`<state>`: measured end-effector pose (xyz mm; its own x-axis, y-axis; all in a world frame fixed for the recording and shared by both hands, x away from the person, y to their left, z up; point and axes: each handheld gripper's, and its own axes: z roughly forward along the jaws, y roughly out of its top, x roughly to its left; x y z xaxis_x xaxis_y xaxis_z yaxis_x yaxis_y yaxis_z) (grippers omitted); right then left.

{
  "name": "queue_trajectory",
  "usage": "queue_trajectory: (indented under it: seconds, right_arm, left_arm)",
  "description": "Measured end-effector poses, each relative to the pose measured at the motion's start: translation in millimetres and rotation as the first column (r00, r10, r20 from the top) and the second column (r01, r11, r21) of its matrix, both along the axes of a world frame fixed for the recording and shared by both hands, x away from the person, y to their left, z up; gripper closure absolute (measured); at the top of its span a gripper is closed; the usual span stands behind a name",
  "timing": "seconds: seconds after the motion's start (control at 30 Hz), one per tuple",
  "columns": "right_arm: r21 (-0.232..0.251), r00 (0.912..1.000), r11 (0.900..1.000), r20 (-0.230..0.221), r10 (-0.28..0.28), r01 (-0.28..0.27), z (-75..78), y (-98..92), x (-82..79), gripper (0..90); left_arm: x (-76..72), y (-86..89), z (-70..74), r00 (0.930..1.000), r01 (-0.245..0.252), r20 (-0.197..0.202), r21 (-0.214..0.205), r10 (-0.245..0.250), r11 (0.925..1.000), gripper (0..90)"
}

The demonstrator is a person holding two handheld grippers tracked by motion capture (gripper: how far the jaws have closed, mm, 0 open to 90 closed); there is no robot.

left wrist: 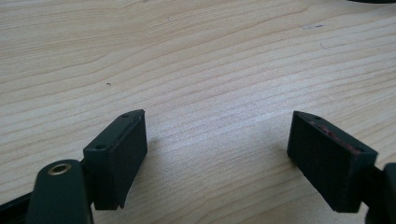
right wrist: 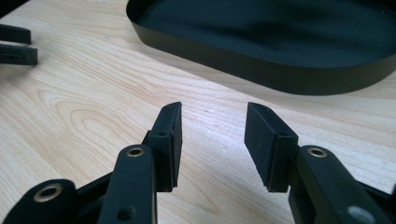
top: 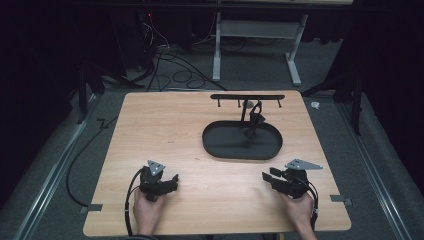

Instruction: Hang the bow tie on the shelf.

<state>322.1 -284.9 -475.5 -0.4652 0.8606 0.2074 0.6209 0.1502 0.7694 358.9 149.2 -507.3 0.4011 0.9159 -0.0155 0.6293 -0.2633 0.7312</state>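
Resting on the pale wooden bench [top: 200, 130], both tongs, left [left wrist: 217, 140] and right [right wrist: 212, 140], gape empty; reaching carelessly could nudge the black oval metal tray [right wrist: 261, 70].

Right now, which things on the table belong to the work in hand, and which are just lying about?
In the work:
- left gripper, fingers open, nothing between them
- right gripper, fingers open, pointing toward the tray
- black oval tray
- black hook stand rising from the tray

Lying about:
- cables on the floor
- white table frame behind
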Motion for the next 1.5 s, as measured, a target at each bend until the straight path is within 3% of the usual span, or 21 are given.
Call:
queue_trajectory:
  seconds: [0.37, 0.5, 1.1, 1.2, 1.33, 1.5]
  right_arm:
    - [-0.053, 1.0, 0.9986, -0.005, -0.007, 0.007, -9.6, 7.4, 4.7, 58.1]
    - [-0.122, 0.9999, 0.9925, 0.005, 0.011, -0.01, -13.4, 16.6, 5.9, 58.2]
    - [-0.186, 0.9998, 0.9824, -0.011, 0.017, -0.019, -23.6, 28.7, 12.7, 53.8]
    - [-0.196, 0.9996, 0.9804, 0.021, 0.016, -0.011, -26.6, 28.2, 12.3, 52.6]
    - [-0.23, 0.9994, 0.9731, 0.032, 0.014, -0.007, -26.7, 31.0, 12.4, 49.5]
    - [-0.231, 0.9994, 0.9728, 0.03, 0.018, -0.011, -26.8, 31.2, 12.6, 47.8]
  left_arm:
    - [0.0, 0.0, 0.0, 1.0, 0.0, 0.0, 0.0, 0.0, 1.0, 20.3]
    - [0.0, 0.0, 0.0, 1.0, 0.0, 0.0, 0.0, 0.0, 1.0, 20.3]
    - [0.0, 0.0, 0.0, 1.0, 0.0, 0.0, 0.0, 0.0, 1.0, 20.3]
    - [-0.2, -0.1, -0.2, 1.0, -0.001, 0.002, -0.001, 0.001, 1.0, 20.3]
    - [-0.2, -0.1, -0.2, 1.0, -0.002, 0.002, -0.002, 0.002, 1.0, 20.3]
    - [-0.3, -0.1, -0.2, 1.0, -0.002, 0.002, -0.002, 0.002, 1.0, 20.3]
